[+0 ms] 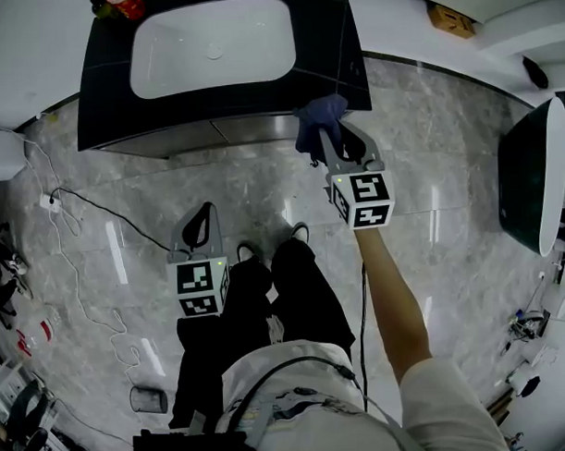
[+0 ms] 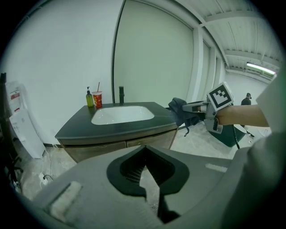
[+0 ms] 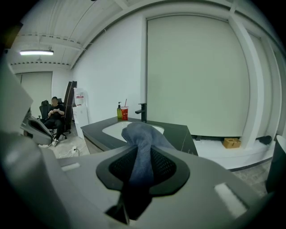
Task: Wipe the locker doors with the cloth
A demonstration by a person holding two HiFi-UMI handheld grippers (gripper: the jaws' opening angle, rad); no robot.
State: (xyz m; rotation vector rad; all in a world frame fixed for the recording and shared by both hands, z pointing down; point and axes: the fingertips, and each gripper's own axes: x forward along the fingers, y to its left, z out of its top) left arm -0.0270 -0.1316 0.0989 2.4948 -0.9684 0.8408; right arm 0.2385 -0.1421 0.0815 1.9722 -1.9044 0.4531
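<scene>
A dark vanity cabinet [image 1: 111, 96] with a white sink [image 1: 211, 47] stands ahead, and its front doors [image 1: 214, 132] face me. My right gripper [image 1: 324, 132] is shut on a blue cloth [image 1: 317, 115] held at the cabinet's front right corner. In the right gripper view the cloth [image 3: 139, 132] hangs bunched between the jaws of the right gripper [image 3: 143, 156]. My left gripper [image 1: 201, 215] is held low near my legs, well back from the doors, shut with nothing in it. The left gripper view shows the doors [image 2: 116, 145], the cloth [image 2: 181, 112] and the left gripper [image 2: 145, 154].
A soap bottle [image 2: 90, 98], a red cup [image 2: 97, 99] and a black faucet [image 2: 121, 95] stand on the counter. Cables [image 1: 78, 204] trail over the marble floor at left. A dark tub [image 1: 531, 174] stands at right. A cardboard box [image 1: 451, 20] lies behind. A person sits far off [image 3: 56, 114].
</scene>
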